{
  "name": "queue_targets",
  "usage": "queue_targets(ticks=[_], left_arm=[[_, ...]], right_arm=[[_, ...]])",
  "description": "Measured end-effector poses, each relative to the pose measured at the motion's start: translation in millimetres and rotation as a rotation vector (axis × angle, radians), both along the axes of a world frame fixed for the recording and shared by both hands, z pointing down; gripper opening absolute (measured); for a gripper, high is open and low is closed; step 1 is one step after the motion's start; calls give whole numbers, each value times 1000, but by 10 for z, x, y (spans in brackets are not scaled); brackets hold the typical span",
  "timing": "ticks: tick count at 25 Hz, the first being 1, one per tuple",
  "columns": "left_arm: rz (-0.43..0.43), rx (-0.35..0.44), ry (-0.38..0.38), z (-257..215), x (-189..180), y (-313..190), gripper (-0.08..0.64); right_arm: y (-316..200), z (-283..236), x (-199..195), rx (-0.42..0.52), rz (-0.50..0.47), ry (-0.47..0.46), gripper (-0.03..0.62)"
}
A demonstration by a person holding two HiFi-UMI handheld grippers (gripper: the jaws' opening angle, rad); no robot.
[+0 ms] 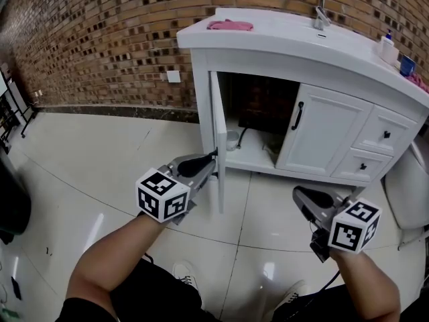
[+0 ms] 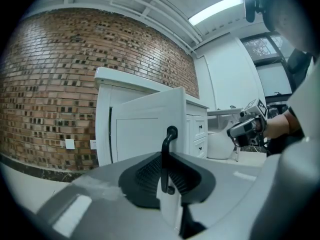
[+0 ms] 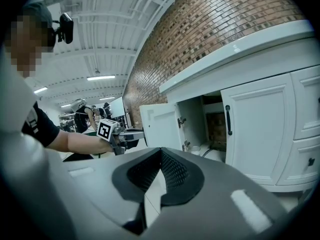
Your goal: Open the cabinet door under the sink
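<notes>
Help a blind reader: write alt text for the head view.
The left gripper clamps the black handle of the left door, swung wide open, on the white sink cabinet. The right gripper hangs empty above the tiled floor; the right door is shut.

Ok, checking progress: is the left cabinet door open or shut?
Open: the left door stands out edge-on, dark interior exposed, left tool shut on its handle.

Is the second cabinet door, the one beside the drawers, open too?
No: in the head view that door sits shut, in line with the drawers beside it, and only the other door stands swung out.
</notes>
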State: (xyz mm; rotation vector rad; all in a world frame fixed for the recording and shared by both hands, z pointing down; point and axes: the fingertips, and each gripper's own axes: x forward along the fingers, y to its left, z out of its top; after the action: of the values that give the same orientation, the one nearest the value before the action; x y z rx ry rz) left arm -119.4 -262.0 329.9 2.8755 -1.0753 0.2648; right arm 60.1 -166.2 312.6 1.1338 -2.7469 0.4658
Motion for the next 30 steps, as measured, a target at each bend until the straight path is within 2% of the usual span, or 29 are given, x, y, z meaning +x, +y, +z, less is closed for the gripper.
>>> queue_targets(ticks=[8, 15, 21, 23, 26, 28, 30], left_arm=[[-52, 23, 6, -7, -503, -48, 40], [-192, 9, 50, -25, -991, -199, 26], [-238, 0, 46, -49, -1037, -163, 37], [-260, -3, 71, -144, -1075, -108, 38], [-284, 37, 126, -405, -1114, -3, 8], [-262, 66, 141, -583, -1055, 96, 6], [-200, 87, 168, -748, -893, 230, 6]], right_arm=[[56, 20, -70, 0, -14, 19, 6], [53, -12, -35, 4, -14, 11, 6], [59, 53, 22, -11, -1, 23, 6], [69, 60, 65, -13, 10, 27, 6], [77, 53, 160, -15, 32, 26, 6], [74, 32, 208, -14, 44, 19, 6], [74, 9, 243, -10, 54, 11, 6]])
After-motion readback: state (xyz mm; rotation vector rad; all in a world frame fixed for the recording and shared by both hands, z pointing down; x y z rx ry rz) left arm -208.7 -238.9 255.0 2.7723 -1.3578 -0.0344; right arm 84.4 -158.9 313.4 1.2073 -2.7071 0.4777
